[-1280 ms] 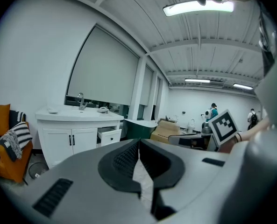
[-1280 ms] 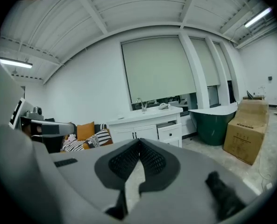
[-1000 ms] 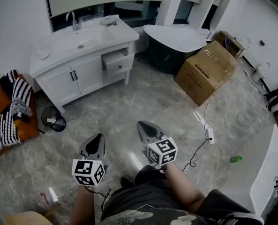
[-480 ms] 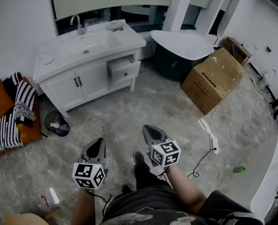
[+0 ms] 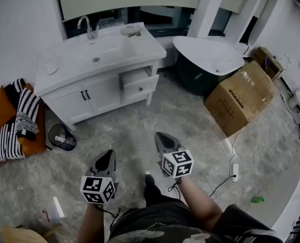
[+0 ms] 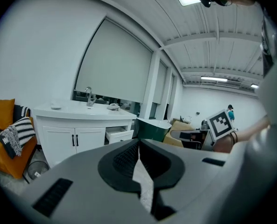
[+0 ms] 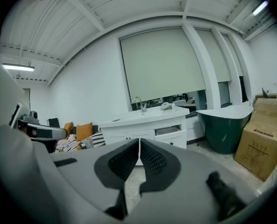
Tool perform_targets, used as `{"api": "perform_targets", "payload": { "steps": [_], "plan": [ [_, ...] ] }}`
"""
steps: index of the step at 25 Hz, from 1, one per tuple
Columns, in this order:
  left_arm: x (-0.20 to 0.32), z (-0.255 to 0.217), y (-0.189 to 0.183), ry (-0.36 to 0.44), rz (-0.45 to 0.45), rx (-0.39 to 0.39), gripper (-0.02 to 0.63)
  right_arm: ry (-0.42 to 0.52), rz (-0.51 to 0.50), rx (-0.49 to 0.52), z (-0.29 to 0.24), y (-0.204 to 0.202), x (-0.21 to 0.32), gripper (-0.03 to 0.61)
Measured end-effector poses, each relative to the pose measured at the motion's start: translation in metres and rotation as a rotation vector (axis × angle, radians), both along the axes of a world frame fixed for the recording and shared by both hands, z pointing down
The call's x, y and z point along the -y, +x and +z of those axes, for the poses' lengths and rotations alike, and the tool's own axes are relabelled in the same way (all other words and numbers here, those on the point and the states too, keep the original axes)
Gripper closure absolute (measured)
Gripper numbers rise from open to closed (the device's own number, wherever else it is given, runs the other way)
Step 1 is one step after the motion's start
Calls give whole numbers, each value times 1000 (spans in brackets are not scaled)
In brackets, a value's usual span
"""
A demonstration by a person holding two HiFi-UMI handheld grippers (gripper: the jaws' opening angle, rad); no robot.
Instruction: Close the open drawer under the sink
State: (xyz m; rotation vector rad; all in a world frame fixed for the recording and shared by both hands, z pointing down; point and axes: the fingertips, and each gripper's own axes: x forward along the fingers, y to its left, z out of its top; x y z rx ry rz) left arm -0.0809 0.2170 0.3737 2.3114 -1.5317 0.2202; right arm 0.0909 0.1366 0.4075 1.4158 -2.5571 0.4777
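Drawer [image 5: 139, 83]: open, at 12 o'clock, far from both.
Left hand-held gripper [image 5: 108, 152]: closed, empty, aimed at it.
Right hand-held gripper [image 5: 160, 137]: closed, empty, likely for pushing.

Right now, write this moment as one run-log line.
drawer: open, untouched | left gripper: shut, empty | right gripper: shut, empty

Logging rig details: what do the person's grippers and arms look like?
Both the left gripper and right gripper are grey tapered shells with black ribbed pads, each carrying a white cube printed with black square markers. Forearms are unsleeved.
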Motion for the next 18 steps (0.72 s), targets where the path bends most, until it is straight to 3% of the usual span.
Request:
{"api": "perform_targets", "payload": {
  "steps": [10, 18],
  "plan": [
    [75, 8, 32, -26, -57, 25, 595, -15, -19, 24, 3, 37, 84, 555],
    [111, 16, 36, -53, -130, 25, 595, -52, -53, 49, 21, 49, 127, 554]
  ]
}}
